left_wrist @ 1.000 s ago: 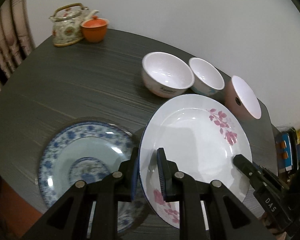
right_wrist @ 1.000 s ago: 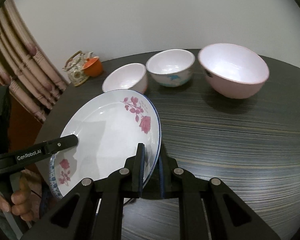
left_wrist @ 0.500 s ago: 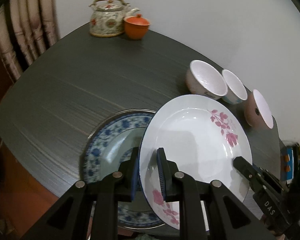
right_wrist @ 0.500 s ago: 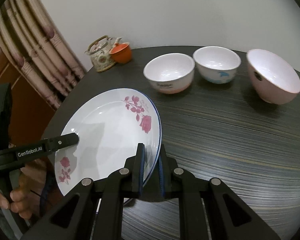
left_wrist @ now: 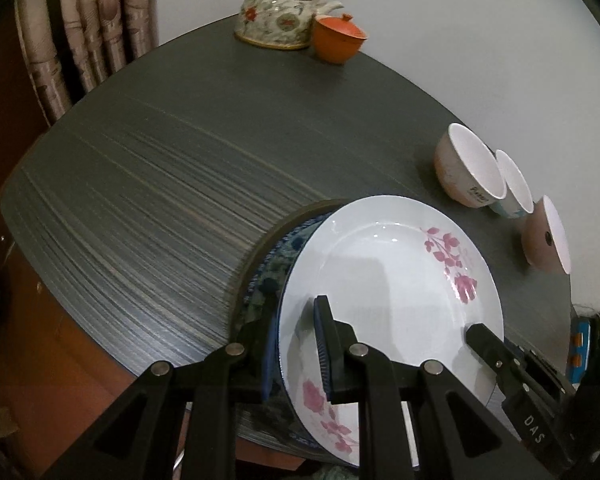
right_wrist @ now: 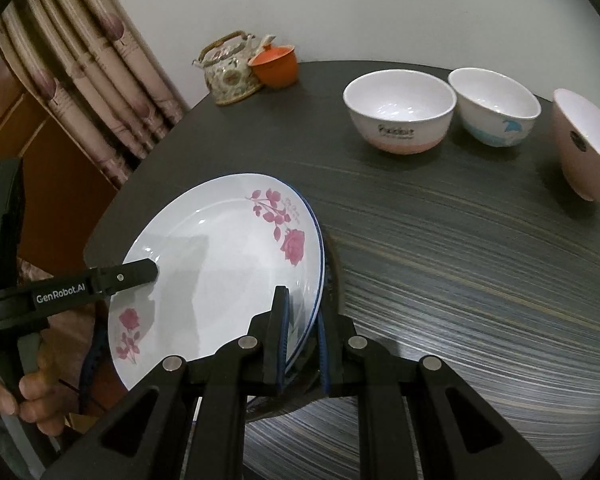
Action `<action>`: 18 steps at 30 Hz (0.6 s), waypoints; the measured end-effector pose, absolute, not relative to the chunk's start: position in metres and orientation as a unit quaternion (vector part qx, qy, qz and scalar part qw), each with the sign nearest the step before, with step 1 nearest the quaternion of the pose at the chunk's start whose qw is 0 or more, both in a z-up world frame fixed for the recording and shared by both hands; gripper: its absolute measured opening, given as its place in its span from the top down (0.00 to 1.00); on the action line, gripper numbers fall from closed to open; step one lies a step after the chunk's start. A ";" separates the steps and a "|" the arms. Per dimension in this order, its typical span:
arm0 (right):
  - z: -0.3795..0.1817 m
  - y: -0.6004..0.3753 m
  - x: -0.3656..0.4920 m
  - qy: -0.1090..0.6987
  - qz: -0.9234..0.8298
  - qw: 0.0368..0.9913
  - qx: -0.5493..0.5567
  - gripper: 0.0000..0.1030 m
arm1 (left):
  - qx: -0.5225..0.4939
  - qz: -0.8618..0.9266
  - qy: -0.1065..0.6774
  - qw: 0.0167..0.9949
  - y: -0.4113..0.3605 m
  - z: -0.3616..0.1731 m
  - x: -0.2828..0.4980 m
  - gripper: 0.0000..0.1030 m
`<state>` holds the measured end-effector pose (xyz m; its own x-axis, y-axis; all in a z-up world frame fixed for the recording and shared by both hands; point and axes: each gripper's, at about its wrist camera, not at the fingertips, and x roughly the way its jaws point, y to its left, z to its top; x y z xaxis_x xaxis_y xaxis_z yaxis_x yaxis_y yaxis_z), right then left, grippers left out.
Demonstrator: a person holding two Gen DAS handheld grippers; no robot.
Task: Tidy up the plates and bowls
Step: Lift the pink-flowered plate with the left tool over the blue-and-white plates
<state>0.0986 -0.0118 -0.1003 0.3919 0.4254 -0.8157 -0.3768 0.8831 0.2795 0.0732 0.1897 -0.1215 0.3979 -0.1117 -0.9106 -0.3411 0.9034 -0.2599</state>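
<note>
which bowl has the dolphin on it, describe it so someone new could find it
On the dark round table, three bowls stand in a row near the white wall. The dolphin bowl is the middle one, between the bowl with a pink base and the large pink bowl; it alone has a blue picture.

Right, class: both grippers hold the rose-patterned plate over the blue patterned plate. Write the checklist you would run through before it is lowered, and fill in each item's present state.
1. Left gripper clamped on the rose plate rim: ok.
2. Right gripper clamped on the opposite rim: ok.
3. Rose plate over the blue plate: ok, it covers most of it.
4. Rose plate level: not ok, it looks tilted.
5. Nothing lying on the blue plate: cannot tell, it is mostly hidden.
6. Three bowls clear of the path: ok, they stand apart, nearer the wall.
</note>
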 end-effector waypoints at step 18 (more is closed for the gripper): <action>-0.122 0.005 0.111 0.527 0.234 0.817 0.015 0.87 | -0.207 0.077 0.562 0.797 0.198 -0.141 0.079 0.83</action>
<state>0.1109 0.0050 -0.1224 0.3355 0.3982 -0.8538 -0.3657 0.8903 0.2715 0.0790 0.1978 -0.1413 0.3555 -0.1097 -0.9282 -0.3562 0.9023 -0.2431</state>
